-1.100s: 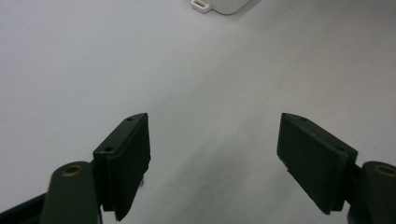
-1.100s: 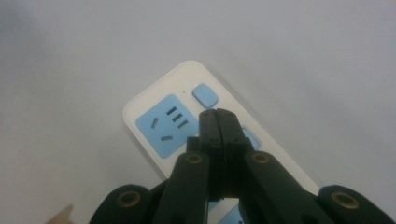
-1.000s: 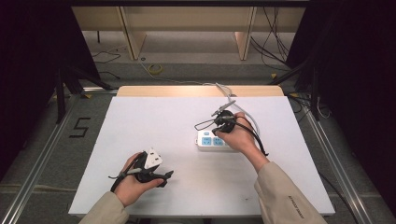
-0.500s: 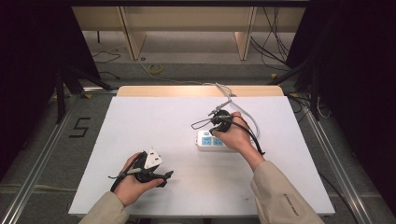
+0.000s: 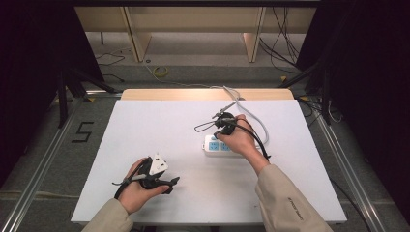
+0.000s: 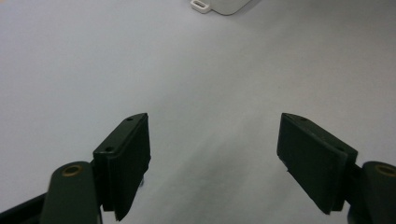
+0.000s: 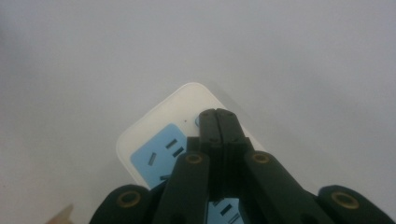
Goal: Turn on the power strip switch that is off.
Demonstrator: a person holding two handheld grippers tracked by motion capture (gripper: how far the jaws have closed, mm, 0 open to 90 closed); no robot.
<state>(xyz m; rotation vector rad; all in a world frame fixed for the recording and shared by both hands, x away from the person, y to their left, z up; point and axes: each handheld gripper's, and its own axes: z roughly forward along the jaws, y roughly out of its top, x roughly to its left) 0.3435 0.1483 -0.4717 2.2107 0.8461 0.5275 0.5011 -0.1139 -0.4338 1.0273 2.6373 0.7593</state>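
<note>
Right gripper, jaws closed on nothing, presses the power strip at its button end; a slip could skid it, while the left gripper idles wide open and empty.

Power strip partly hidden behind closed right gripper, cut off at bottom edge

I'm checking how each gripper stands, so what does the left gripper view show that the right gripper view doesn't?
The left gripper view alone shows the left gripper with jaws wide apart over bare table, the power strip's corner far off. The right gripper view alone shows the right gripper with jaws pressed together over the strip's blue sockets. Both show the white table and strip.
</note>
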